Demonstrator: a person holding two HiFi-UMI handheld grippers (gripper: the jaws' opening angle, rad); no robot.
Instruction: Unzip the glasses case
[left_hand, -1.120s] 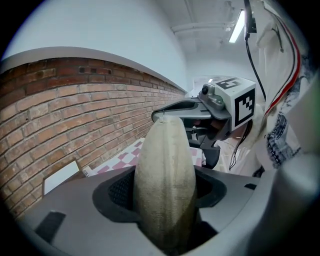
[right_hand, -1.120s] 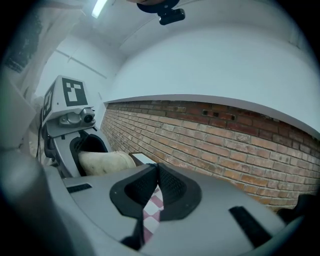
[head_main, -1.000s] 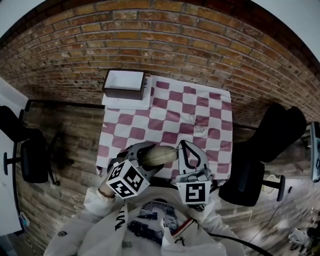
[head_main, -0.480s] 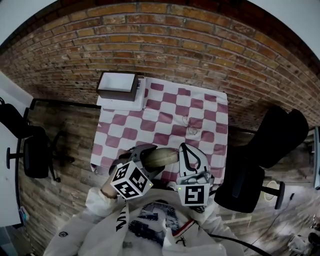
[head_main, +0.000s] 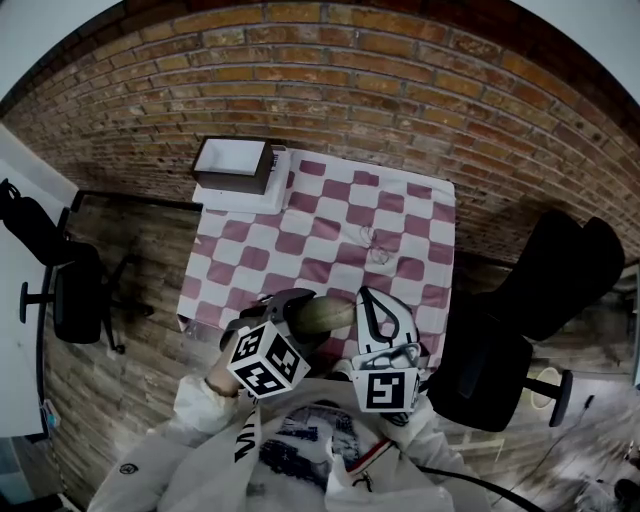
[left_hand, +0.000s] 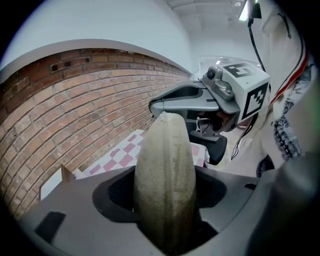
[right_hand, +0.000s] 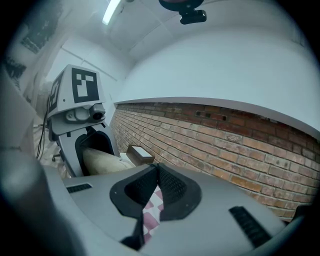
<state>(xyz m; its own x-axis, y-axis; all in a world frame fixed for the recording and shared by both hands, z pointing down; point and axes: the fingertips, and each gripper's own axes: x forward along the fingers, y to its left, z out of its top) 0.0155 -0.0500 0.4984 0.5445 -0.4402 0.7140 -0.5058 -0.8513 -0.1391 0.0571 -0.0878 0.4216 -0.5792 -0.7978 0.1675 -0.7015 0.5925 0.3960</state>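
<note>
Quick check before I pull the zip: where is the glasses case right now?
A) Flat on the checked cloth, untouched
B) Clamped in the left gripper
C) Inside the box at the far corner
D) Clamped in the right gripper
B: the left gripper view shows the glasses case standing between the left gripper's jaws, which press on both its sides, while the right gripper's jaws are together.

My left gripper hides the near end of the beige oval fabric glasses case, and whether my closed right gripper pinches its zip is too small to tell.
</note>
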